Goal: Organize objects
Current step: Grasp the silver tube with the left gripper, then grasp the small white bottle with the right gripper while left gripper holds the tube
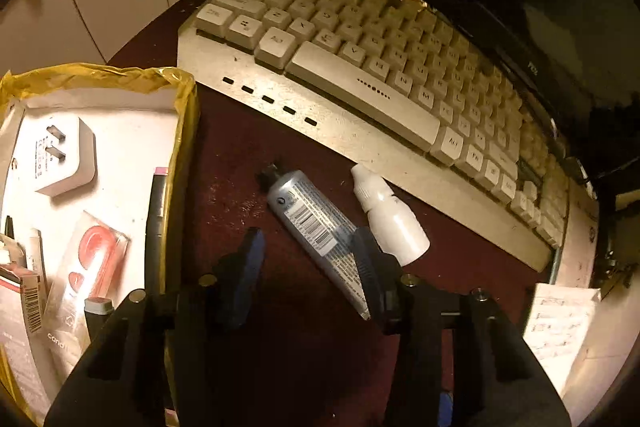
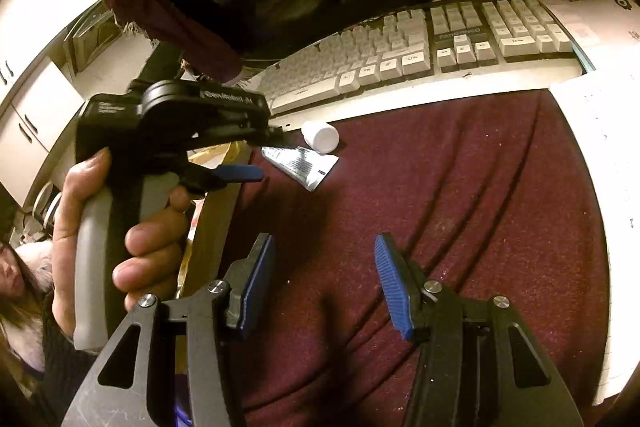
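Two small containers lie side by side on the maroon cloth (image 1: pixel 248 163): a silver tube (image 1: pixel 312 223) and, at its 3 o'clock, a white dropper bottle (image 1: pixel 392 215), both just below the keyboard (image 1: pixel 360 67). Left gripper (image 1: pixel 308 259) hangs over the tube's lower end, jaws apart and gripping nothing. At 9 o'clock sits the yellow-rimmed box (image 1: pixel 188 131); right gripper (image 2: pixel 324 275) hovers wide and empty.

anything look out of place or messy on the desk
Two things lie loose on the dark red cloth instead of in the yellow-lined white box: a silver squeeze tube with a barcode and a small white dropper bottle, both on their sides in front of the beige keyboard. Nothing looks spilled or broken.
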